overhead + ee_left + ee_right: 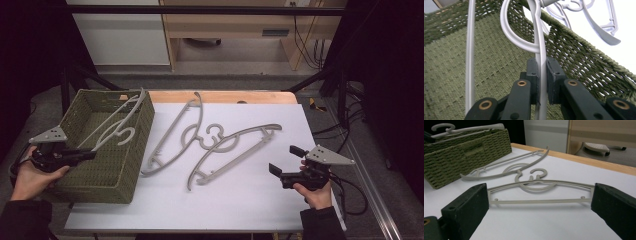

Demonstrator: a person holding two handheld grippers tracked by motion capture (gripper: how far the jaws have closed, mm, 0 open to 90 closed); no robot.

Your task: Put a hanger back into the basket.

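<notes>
left tool (541, 75) clamped on grey plastic hanger (117, 120), held tilted over green woven basket (107, 172) | right tool (285, 162) jaws wide, nothing between, above white bench (250, 200) | two more grey hangers (220, 145) flat beyond, hooks overlapping

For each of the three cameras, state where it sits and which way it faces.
High view: above the table's near side, looking forward and down on the woven basket; both hands, left gripper and right gripper show.
Left gripper view: on the left gripper, looking into the basket; jaws shut on the held hanger.
Right gripper view: on the right gripper, looking level across the table; jaws open.
Shared: the nearest table hanger.
</notes>
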